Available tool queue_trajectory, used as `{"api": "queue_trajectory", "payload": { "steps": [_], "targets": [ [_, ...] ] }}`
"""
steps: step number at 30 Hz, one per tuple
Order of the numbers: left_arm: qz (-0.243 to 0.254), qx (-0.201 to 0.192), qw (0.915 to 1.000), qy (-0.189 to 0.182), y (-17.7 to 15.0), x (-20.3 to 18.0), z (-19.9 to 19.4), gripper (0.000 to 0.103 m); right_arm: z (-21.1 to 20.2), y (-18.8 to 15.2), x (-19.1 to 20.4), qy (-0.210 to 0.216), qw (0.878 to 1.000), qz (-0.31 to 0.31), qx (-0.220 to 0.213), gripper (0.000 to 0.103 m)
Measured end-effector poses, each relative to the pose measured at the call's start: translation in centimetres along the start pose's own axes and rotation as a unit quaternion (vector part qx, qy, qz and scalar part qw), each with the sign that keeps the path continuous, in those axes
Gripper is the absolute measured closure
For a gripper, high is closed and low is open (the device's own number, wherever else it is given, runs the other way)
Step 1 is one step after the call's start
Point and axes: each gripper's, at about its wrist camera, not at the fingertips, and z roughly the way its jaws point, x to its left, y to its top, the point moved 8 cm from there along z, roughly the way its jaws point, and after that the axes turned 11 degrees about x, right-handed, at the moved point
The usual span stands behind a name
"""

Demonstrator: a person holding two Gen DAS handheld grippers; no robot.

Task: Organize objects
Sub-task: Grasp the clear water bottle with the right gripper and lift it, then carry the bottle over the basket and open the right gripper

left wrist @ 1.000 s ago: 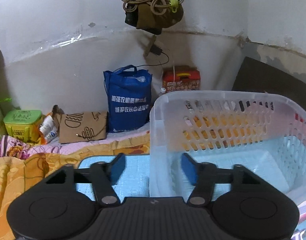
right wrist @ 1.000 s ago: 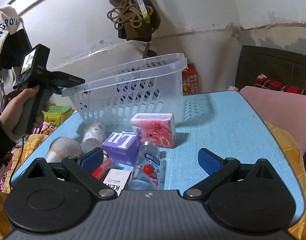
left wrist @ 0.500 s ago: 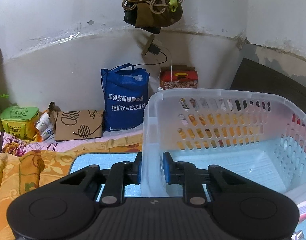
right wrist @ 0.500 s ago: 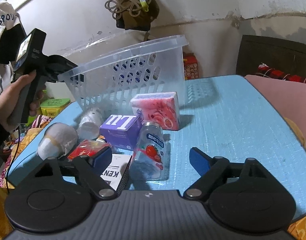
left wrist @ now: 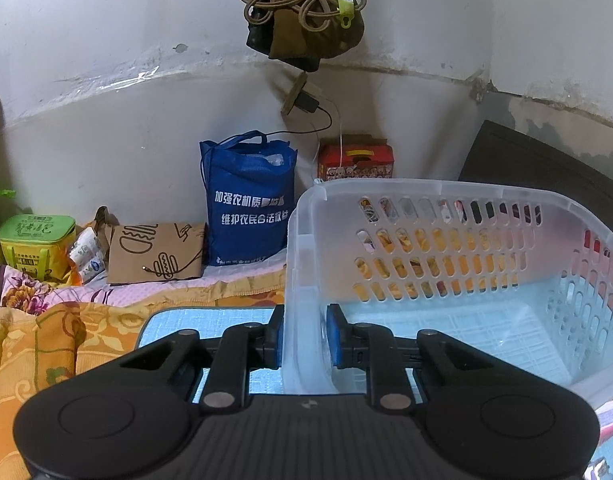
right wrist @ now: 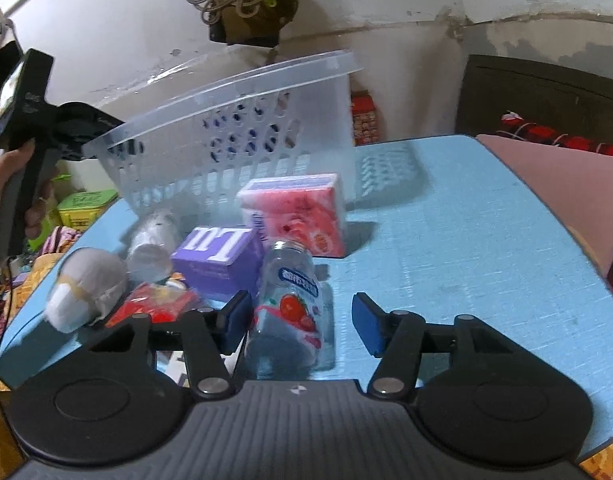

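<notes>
left gripper point(left wrist: 304, 336): jaws clamped on the near wall of the basket point(left wrist: 446, 240), one pad each side; basket tilted, its 9 o'clock end raised off the blue table point(right wrist: 446, 240).
right gripper point(right wrist: 302, 320): jaws wide, holding nothing; bottle point(right wrist: 288, 308) lies between them, nearer the 9 o'clock pad.
pile: purple box point(right wrist: 218, 256) at 11 o'clock of bottle, pink pack point(right wrist: 298, 212) at 12, both in front of basket.

On the mat point(right wrist: 446, 240), the basket point(right wrist: 234, 120) stands far left. Near it lie the tissue pack point(right wrist: 302, 212), the box point(right wrist: 218, 260) to its left, and the bottle point(right wrist: 290, 304) nearest. The bag point(left wrist: 246, 200) stands beyond the basket, against the wall point(left wrist: 106, 120).
</notes>
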Motion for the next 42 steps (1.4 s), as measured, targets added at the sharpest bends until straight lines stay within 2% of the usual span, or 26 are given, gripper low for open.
{"api": "queue_trajectory", "payload": {
  "steps": [4, 9, 15, 26, 36, 42],
  "targets": [
    [-0.002, 0.000, 1.0000, 0.002, 0.0, -0.1, 0.1, 0.079, 0.0, -0.2, -0.5, -0.013, 1.000, -0.014, 0.002, 0.052],
    [-0.002, -0.001, 1.0000, 0.008, 0.0, -0.2, 0.0, 0.078, 0.1, -0.4, 0.0, -0.028, 0.998, -0.063, 0.002, 0.054],
    [-0.003, -0.008, 0.9999, 0.009, -0.1, -0.1, -0.1, 0.078, -2.3, -0.5, -0.6, -0.014, 0.997, -0.061, -0.037, 0.057],
    [0.003, -0.009, 0.9999, 0.011, -0.1, -0.1, -0.2, 0.078, -5.8, 0.4, -0.8, 0.004, 0.996, -0.058, -0.072, 0.058],
    [0.001, -0.007, 0.9999, 0.010, -0.3, 0.0, -0.2, 0.078, -8.4, 5.7, 1.2, 0.010, 0.991, -0.099, -0.094, 0.059],
    [0.003, -0.005, 1.0000, 0.006, -0.3, 0.0, -0.2, 0.077, -10.6, 11.2, 3.2, 0.006, 0.984, -0.133, -0.120, 0.059]
  ]
}}
